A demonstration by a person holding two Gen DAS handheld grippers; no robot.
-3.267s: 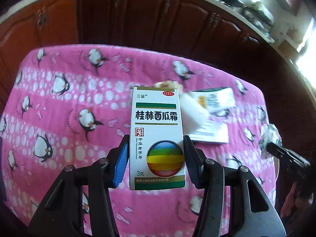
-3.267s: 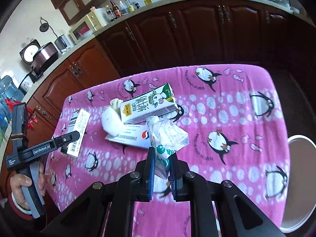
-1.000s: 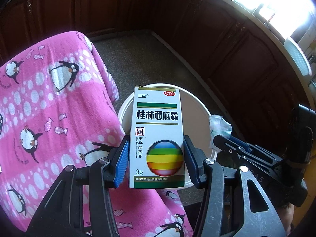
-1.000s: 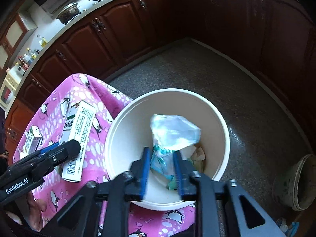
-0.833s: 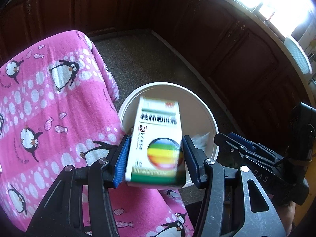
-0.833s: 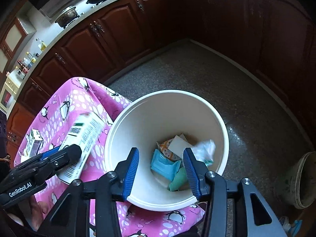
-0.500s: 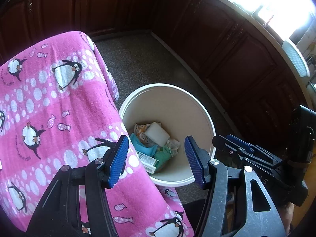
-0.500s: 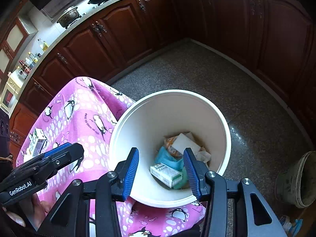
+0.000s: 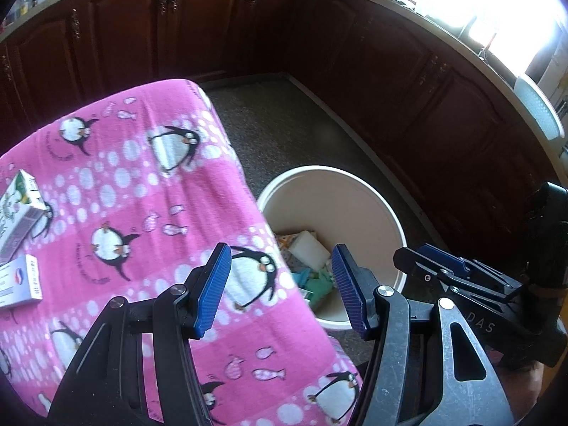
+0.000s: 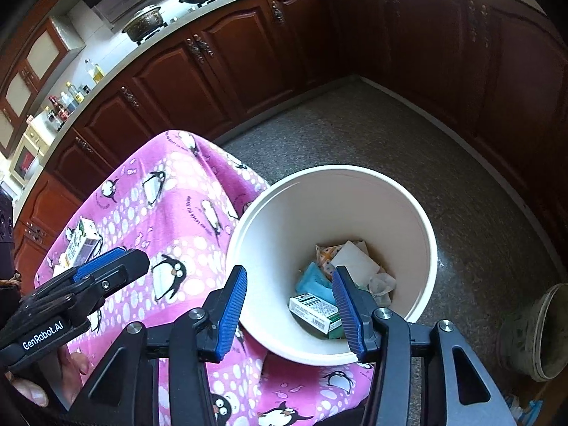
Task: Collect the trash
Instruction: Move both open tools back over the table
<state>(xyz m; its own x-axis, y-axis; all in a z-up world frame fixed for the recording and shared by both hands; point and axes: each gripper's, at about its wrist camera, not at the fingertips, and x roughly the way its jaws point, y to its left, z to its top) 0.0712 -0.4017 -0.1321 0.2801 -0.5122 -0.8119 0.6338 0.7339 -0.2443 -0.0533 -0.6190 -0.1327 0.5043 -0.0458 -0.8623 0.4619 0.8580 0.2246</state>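
Left gripper point(image 9: 280, 287): jaws are held apart with nothing between them; it is seen above the table edge beside the bin.
Right gripper point(image 10: 289, 307): jaws are opening, nothing is clamped; it is aimed down into the bin.
Trash bin point(image 10: 422, 220): a cream round bucket is stood on the speckled floor, just beside the table.
Binned trash: a small medicine box point(image 10: 314, 310), a crumpled wrapper point(image 10: 381, 284), a white pad and blue packets are seen lying at the bottom.
Remaining trash: a milk carton point(image 9: 17, 206) and a flat white box point(image 9: 19, 282) are left on the pink penguin tablecloth point(image 9: 142, 184).
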